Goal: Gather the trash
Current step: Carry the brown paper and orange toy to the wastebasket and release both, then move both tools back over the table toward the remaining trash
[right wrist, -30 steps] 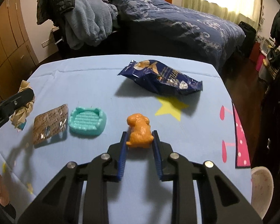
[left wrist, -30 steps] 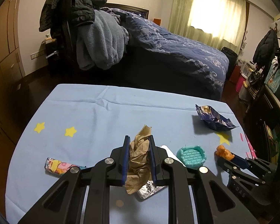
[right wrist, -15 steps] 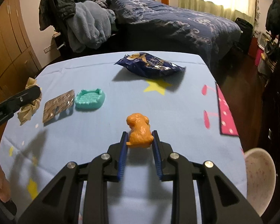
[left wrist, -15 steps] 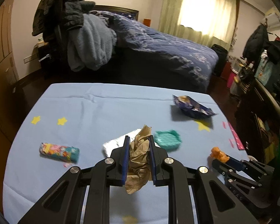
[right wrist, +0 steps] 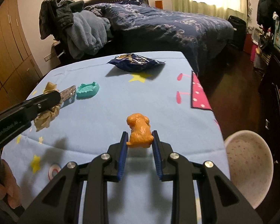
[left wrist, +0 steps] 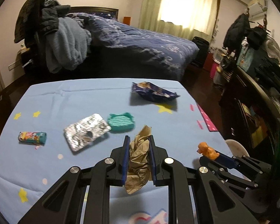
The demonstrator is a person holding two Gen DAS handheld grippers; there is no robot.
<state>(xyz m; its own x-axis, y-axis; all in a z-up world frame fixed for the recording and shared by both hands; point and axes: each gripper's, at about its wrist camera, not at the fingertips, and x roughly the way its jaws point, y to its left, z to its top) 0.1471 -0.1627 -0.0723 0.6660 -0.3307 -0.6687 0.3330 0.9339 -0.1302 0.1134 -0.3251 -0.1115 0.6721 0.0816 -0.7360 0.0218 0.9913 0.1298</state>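
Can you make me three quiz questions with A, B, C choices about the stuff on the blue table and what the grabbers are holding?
1. Where is the teal toy basket?
A. Right next to the foil blister pack
B. On the bed
C. Inside the white bin

2. What colour is the toy dog?
A. Green
B. Orange
C. Purple

3. What is the left hand-held gripper doing?
A. Hanging open with nothing in it
B. Squeezing a blue snack bag
C. Clamped on a crumpled brown paper

Answers:
1. A, the basket sits on the blue tablecloth beside the foil pack.
2. B, the dog in the right hand-held gripper is orange.
3. C, the brown paper is pinched between its blue pads.
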